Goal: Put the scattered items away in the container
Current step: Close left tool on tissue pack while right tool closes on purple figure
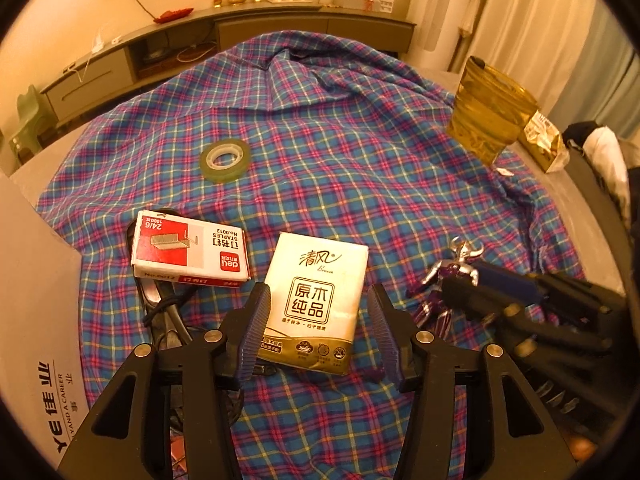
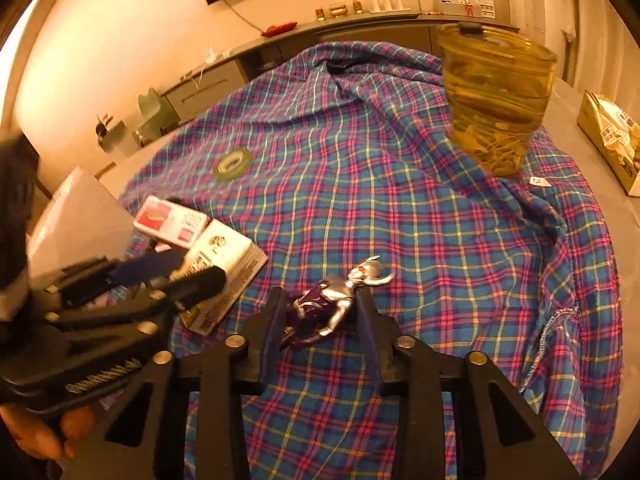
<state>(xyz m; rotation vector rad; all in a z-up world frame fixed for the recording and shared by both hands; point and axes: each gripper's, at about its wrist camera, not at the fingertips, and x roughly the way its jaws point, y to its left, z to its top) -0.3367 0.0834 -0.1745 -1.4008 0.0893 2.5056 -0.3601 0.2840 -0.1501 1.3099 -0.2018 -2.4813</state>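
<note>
**Between my right pads: the toy figure, lying slantwise**

Between the pads of my right tool lies the silver-and-purple toy figure, flat on the plaid cloth. Its long axis runs from about seven o'clock up to one o'clock, horned head farthest from me, so the pads meet its flanks rather than its ends. They look pressed against its sides; I judge this a grip, though a lopsided one that may let it swivel.

My left tool stands apart, straddling the tissue pack without pinching it; the pack's long axis points near twelve o'clock. The staple box sits at its ten o'clock, the tape roll beyond. A pale carton at nine o'clock may be the container; I cannot tell for sure.
</note>
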